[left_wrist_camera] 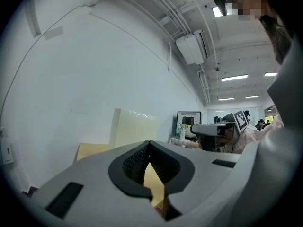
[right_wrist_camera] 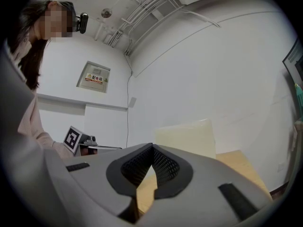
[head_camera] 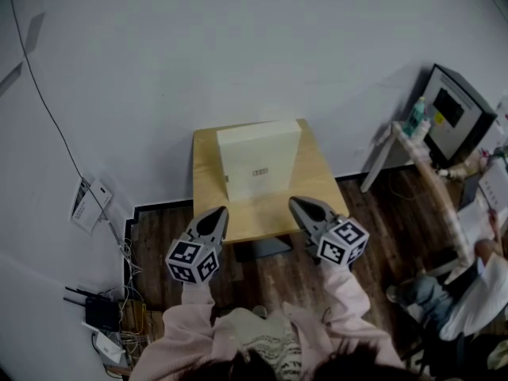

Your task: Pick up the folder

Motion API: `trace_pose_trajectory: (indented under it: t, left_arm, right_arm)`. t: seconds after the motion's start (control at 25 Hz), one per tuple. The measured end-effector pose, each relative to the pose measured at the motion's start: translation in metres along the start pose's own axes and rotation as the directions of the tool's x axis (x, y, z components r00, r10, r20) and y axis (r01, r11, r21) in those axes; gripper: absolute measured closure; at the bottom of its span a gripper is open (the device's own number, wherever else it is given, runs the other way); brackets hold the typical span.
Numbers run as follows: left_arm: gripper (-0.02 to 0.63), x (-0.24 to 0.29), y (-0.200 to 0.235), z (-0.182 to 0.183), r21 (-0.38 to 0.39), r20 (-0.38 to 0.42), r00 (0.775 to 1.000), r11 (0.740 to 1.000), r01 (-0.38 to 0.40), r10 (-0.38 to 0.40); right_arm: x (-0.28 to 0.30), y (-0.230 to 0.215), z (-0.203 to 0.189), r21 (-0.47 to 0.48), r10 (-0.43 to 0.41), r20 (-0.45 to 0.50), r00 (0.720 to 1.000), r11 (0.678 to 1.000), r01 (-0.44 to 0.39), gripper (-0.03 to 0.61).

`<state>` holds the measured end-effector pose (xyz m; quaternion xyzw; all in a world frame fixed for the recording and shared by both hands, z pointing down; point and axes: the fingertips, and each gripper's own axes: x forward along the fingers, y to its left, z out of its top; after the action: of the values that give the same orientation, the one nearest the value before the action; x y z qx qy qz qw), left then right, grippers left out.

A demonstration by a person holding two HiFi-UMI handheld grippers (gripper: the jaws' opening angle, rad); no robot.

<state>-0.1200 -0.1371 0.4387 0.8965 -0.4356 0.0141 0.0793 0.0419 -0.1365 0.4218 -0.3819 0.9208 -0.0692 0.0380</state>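
Observation:
A pale cream folder (head_camera: 259, 162) stands upright on a small wooden table (head_camera: 317, 182) against the white wall. It shows as a cream slab in the left gripper view (left_wrist_camera: 134, 128) and in the right gripper view (right_wrist_camera: 185, 137). My left gripper (head_camera: 217, 213) is shut and empty, over the table's near left edge, short of the folder. My right gripper (head_camera: 295, 205) is shut and empty too, over the near right edge. Both point level toward the folder without touching it.
A white wall (head_camera: 238, 46) stands right behind the table. On the floor at the left lie a router and cables (head_camera: 107, 316). A second table with bottles (head_camera: 418, 117) and a monitor (head_camera: 456, 105) is at the right, and a seated person (head_camera: 468, 284) is there.

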Motion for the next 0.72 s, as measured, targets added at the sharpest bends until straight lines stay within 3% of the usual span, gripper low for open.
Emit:
trace_pose_trajectory:
  t: [0.72]
  left_arm:
    - [0.620,0.034,0.021,-0.013,-0.018,-0.042,0.999,1.000,0.021,-0.021]
  right_arm:
    - [0.030,-0.037,-0.004,0.007,-0.026,-0.016,1.000,1.000,0.027,0.586]
